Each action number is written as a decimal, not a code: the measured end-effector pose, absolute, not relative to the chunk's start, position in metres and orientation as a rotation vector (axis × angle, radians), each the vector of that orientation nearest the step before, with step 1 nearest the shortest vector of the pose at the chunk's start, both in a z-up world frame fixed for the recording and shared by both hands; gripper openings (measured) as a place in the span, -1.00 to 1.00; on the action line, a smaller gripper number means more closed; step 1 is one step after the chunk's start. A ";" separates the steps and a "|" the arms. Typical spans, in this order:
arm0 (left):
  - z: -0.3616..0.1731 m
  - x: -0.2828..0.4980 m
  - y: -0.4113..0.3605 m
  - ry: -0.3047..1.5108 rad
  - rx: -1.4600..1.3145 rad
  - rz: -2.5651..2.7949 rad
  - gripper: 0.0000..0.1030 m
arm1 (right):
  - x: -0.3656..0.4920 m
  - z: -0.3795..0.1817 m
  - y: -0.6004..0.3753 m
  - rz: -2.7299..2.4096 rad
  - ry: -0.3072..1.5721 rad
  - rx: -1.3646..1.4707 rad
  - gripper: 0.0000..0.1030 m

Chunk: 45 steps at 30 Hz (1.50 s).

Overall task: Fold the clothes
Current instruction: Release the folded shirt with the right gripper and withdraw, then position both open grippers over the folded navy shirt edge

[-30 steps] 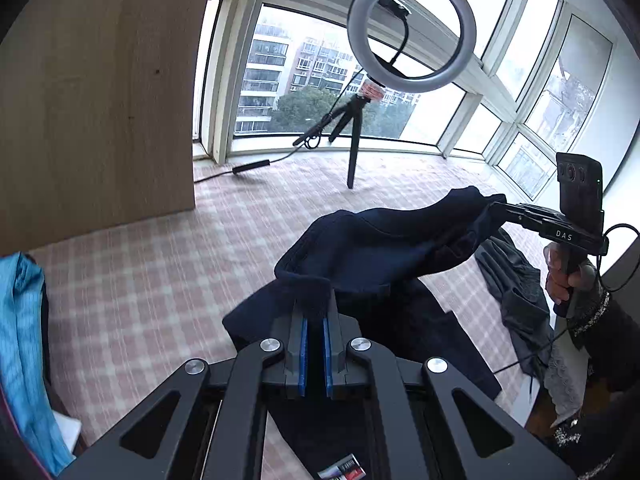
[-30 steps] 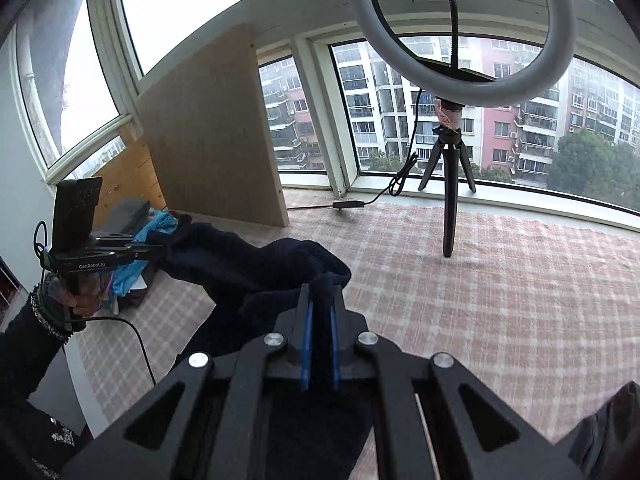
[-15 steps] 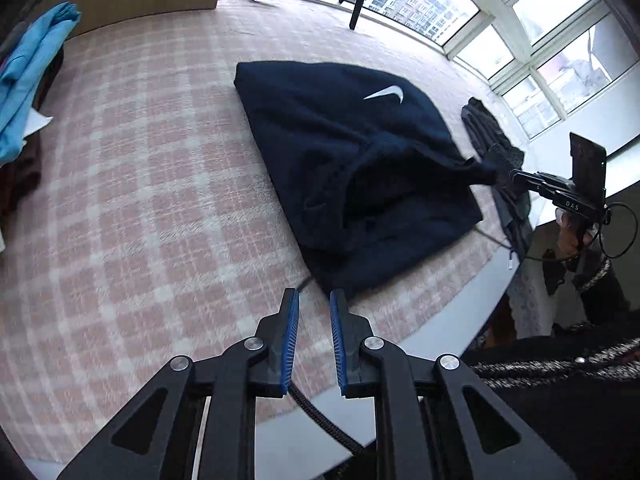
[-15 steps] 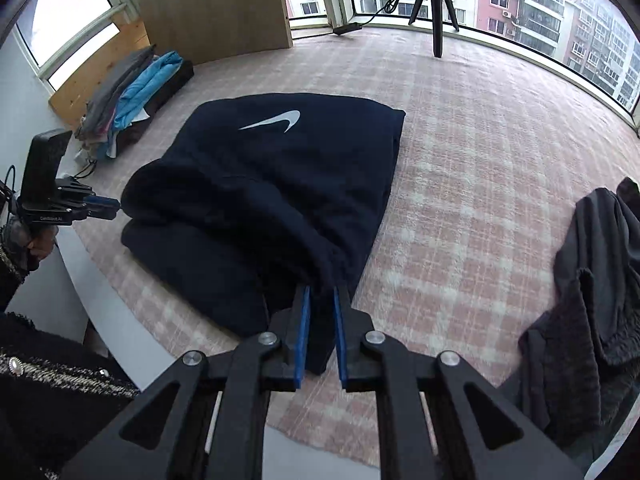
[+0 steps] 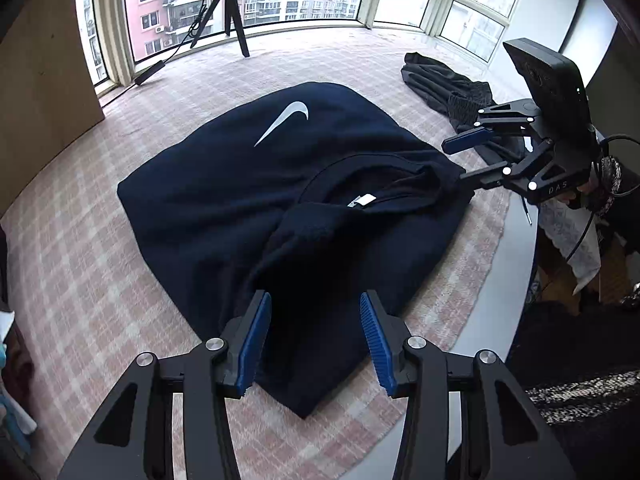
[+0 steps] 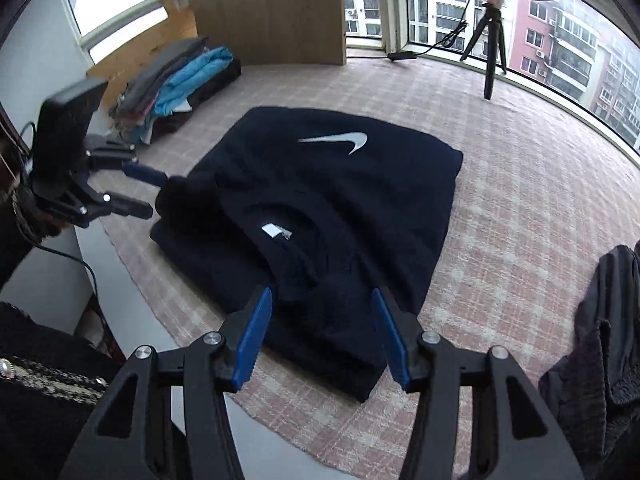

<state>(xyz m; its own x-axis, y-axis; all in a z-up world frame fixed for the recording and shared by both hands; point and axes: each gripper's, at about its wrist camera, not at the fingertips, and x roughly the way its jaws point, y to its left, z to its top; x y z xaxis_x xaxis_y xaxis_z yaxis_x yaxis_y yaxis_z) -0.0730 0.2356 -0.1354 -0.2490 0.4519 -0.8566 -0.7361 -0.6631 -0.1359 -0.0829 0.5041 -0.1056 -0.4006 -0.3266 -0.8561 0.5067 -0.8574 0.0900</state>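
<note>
On the pink checked cloth (image 5: 80,288), in the left wrist view, the navy sweatshirt (image 5: 248,184) lies folded, swoosh up; the left gripper (image 5: 316,340) gapes wide at its near edge, holding nothing. The right gripper (image 5: 464,160), also spread, sits at its right corner. From the right wrist, both again gape empty; stacked clothes (image 6: 176,84) lie well apart

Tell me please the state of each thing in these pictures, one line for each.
Left hand-held gripper: open, holds nothing.
Right hand-held gripper: open, holds nothing.
Navy sweatshirt: lies folded on the checked cloth, logo up, collar label showing.
Dark grey garment: crumpled, not folded.
Pile of clothes: stacked beside the wooden board.
Tripod: stands upright.
</note>
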 end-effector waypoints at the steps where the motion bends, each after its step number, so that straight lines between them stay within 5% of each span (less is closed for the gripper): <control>1: -0.137 -0.074 0.237 0.383 -1.222 1.974 -0.17 | -0.082 -0.113 0.497 -2.251 0.310 1.331 0.00; 3: -0.140 -0.077 0.239 0.392 -1.223 1.962 -0.20 | -0.078 -0.122 0.487 -2.228 0.421 1.322 0.00; 5: -0.140 -0.077 0.240 0.401 -1.218 1.948 -0.47 | -0.074 -0.128 0.479 -2.223 0.530 1.293 0.00; 7: -0.139 -0.075 0.240 0.401 -1.214 1.924 -1.00 | -0.074 -0.132 0.476 -2.215 0.596 1.288 -0.06; 10: -0.136 -0.063 0.236 0.397 -1.217 1.852 -1.00 | -0.075 -0.132 0.479 -2.185 0.603 1.297 -0.71; 17: -0.135 -0.031 0.218 0.545 -1.286 1.809 -0.80 | -0.056 -0.113 0.497 -2.124 0.722 1.326 -0.53; 20: -0.120 -0.038 0.218 0.502 -1.229 1.887 -0.45 | -0.057 -0.100 0.502 -2.160 0.646 1.297 -0.18; 24: -0.115 -0.061 0.216 0.345 -1.197 1.911 -0.23 | -0.072 -0.110 0.501 -2.160 0.504 1.332 -0.17; 27: -0.124 -0.081 0.217 0.252 -1.211 1.922 -0.28 | -0.083 -0.119 0.500 -2.152 0.396 1.362 -0.17; 30: -0.175 -0.074 0.218 0.348 -1.430 1.763 -0.48 | -0.095 -0.129 0.498 -2.142 0.287 1.390 -0.28; 33: -0.149 -0.059 0.203 0.368 -1.394 1.799 -0.48 | -0.085 -0.145 0.506 -2.047 0.374 1.482 -0.49; 38: -0.106 -0.063 0.227 0.329 -1.231 1.861 -0.42 | -0.098 -0.096 0.555 -2.169 -0.050 1.354 -0.49; 45: -0.162 -0.067 0.283 0.361 -1.323 1.626 -0.42 | -0.145 -0.116 0.554 -2.259 -0.131 1.365 -0.50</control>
<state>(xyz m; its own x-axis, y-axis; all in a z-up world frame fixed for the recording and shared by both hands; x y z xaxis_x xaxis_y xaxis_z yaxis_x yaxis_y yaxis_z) -0.0669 0.2832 -0.1619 0.0630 0.4879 -0.8706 -0.8102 -0.4844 -0.3301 -0.1454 0.5536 -0.1157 -0.3770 -0.4572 -0.8055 0.3611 -0.8734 0.3268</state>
